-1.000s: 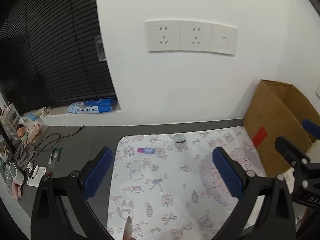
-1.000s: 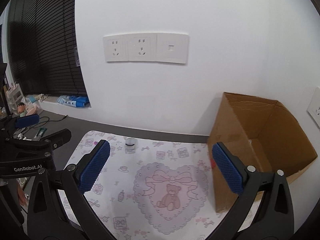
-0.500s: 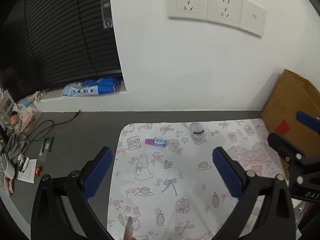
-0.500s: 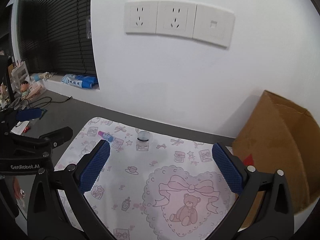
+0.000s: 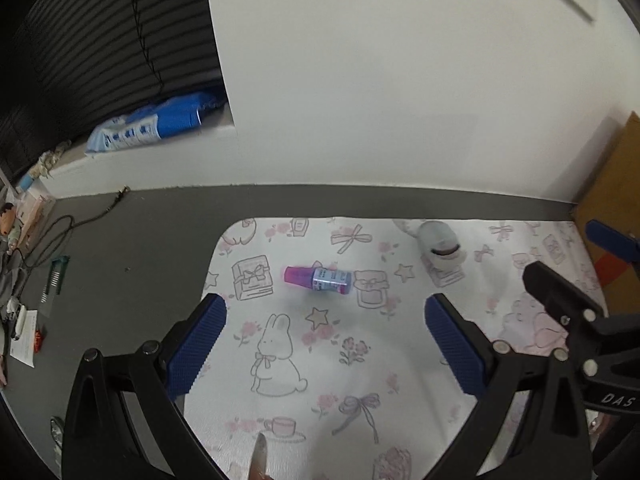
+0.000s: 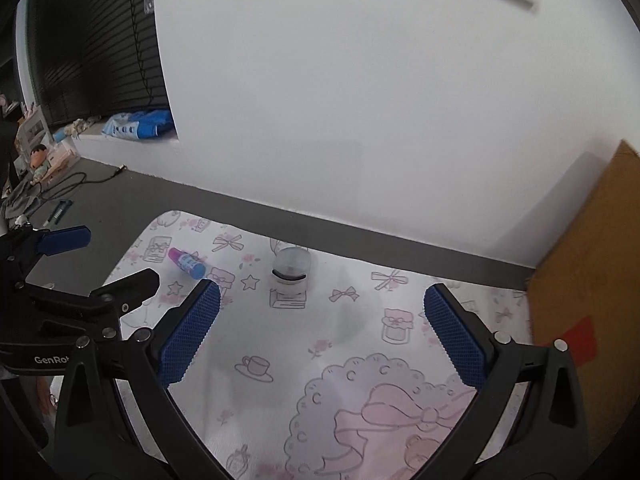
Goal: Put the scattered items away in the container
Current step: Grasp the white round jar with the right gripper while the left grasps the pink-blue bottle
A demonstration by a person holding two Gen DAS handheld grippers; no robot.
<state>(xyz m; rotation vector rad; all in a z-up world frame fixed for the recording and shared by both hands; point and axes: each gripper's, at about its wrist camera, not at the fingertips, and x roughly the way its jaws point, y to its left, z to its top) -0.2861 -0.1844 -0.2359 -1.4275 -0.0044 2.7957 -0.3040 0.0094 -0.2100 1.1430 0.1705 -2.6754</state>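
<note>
A: Near first. Left gripper (image 5: 322, 344) has its jaws spread wide, nothing between them. Right gripper (image 6: 320, 332) the same: apart, empty. Both hang over the mat (image 5: 360, 380).

B: Items?

A: Two, both toward the far edge of the mat. The bottle (image 5: 318, 279) lies on its side, far left, pink cap pointing left. The jar (image 6: 292, 268) stands upright, right of it, close to the far edge. The box (image 6: 592, 280) is on the right, beside the mat.

B: Handling?

A: Judging by looks, both are light, rigid plastic. The bottle is round and probably slick, so it could roll; best pinched across the labelled body at mid-length. The jar should be taken across its sides, low, below the lid.
</note>
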